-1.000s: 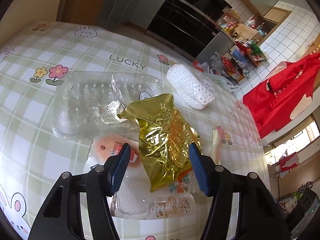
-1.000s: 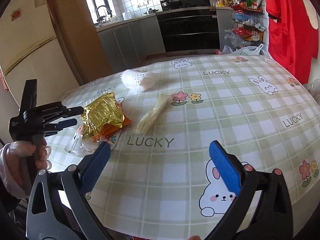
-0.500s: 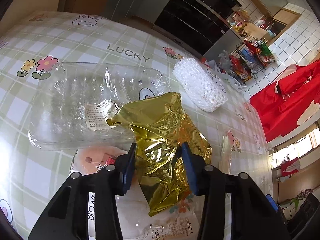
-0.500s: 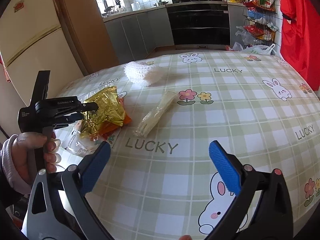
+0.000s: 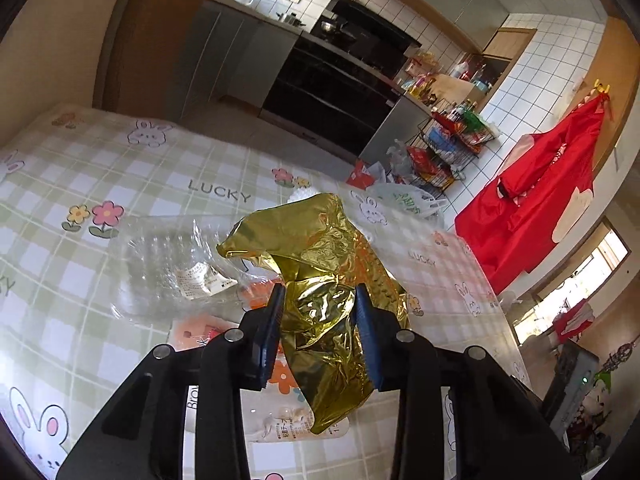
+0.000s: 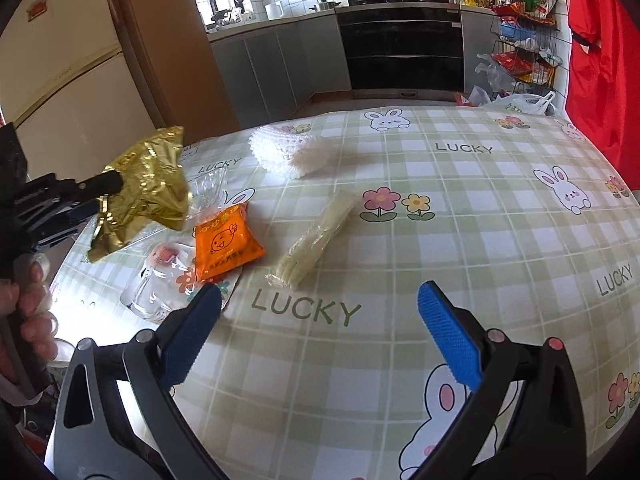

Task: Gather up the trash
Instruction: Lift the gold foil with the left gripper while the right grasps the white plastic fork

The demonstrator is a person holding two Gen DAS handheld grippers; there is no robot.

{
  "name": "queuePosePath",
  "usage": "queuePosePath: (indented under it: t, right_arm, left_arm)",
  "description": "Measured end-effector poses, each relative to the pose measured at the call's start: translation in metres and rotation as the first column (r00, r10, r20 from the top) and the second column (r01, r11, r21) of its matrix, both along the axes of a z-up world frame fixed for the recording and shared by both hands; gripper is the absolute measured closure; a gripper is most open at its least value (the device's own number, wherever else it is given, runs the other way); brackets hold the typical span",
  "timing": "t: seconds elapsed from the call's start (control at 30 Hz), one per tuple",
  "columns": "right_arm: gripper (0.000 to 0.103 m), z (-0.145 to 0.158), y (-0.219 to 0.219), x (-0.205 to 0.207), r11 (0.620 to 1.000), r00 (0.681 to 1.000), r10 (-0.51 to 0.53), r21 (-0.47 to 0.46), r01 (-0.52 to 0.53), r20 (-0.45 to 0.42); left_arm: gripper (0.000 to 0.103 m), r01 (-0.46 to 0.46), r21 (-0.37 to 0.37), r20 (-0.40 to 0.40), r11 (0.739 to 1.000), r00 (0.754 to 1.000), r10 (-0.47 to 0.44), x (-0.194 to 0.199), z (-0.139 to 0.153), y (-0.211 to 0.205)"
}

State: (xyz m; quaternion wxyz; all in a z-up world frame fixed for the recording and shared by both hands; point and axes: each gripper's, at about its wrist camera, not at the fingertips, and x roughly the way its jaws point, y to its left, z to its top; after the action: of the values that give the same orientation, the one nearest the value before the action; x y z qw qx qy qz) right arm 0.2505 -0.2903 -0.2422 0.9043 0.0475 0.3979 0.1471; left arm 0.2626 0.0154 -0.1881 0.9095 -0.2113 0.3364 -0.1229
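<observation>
Compared with one second ago, the gold foil wrapper [image 5: 320,280] is lifted off the table [image 6: 400,240], uncovering an orange packet [image 6: 226,242] at centre left. The wrapper hides most of the white foam net [image 5: 298,196]. The left gripper [image 5: 318,334] is closing on the wrapper, pads pressing it; the right gripper [image 6: 320,330] is wide open and holds nothing.

Crumpled gold foil wrapper [image 5: 320,280] hangs lifted above the orange packet [image 6: 226,240].
</observation>
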Motion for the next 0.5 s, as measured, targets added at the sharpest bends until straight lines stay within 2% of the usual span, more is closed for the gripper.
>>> queuePosePath:
  t: [0.13, 0.23, 0.27, 0.33, 0.5]
  right_arm:
    - [0.006, -0.007, 0.003, 0.029, 0.999, 0.999, 0.010, 0.035, -0.009, -0.044]
    - [0.008, -0.018, 0.010, 0.052, 0.999, 0.996, 0.016, 0.050, -0.012, -0.090]
    - [0.010, -0.022, 0.014, 0.059, 0.999, 0.995, 0.013, 0.043, -0.009, -0.102]
    - [0.023, -0.030, 0.023, 0.072, 1.000, 0.992, 0.012, 0.012, -0.011, -0.127]
    - [0.038, -0.043, 0.043, 0.094, 0.997, 0.990, 0.003, -0.069, -0.013, -0.142]
  left_arm:
    - [0.069, -0.042, 0.047, 0.067, 0.998, 0.997, 0.039, -0.030, 0.016, 0.016]
    - [0.069, -0.076, 0.059, 0.080, 0.995, 0.994, 0.072, -0.051, 0.017, 0.033]
    - [0.069, -0.089, 0.051, 0.077, 0.995, 0.993, 0.085, -0.059, 0.016, 0.041]
    - [0.069, -0.117, 0.041, 0.066, 0.992, 0.991, 0.114, -0.072, 0.013, 0.053]
    - [0.069, -0.164, 0.046, 0.036, 0.985, 0.986, 0.163, -0.096, 0.006, 0.077]
